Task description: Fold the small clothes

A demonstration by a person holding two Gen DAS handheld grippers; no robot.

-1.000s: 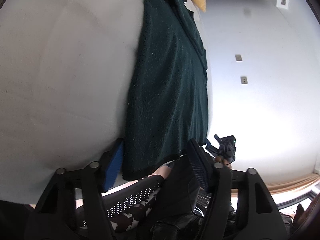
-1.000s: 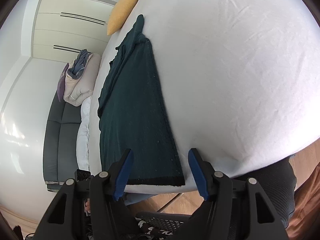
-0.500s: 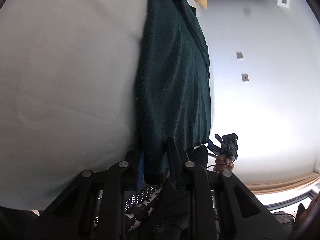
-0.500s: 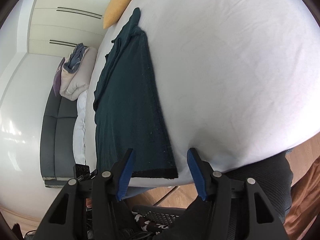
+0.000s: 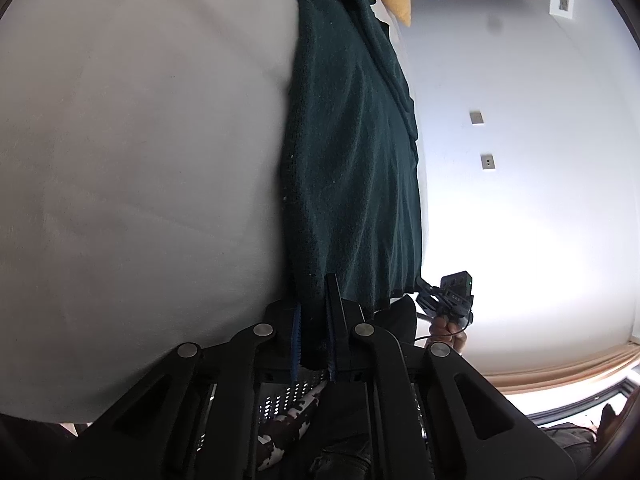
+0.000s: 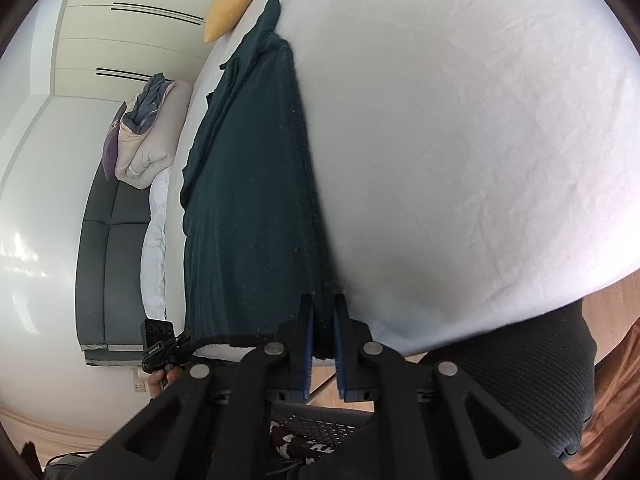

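White sheeted bed point(image 6: 460, 140), yellow pillow point(image 6: 236, 0), grey sofa point(image 6: 104, 248), pale walls

Found no readable text. Faint light marks on the small black box point(image 5: 456, 292) beside the hem of the dark green garment point(image 5: 352, 168), too small and blurred to make out.

Daylight floods in low — the wall point(image 5: 520, 200) blows out to white glare, the sheet point(image 5: 140, 160) sits dim and slightly soft. Fisheye bends everything, black corners; the garment point(image 6: 248, 184) shadows the sheet.
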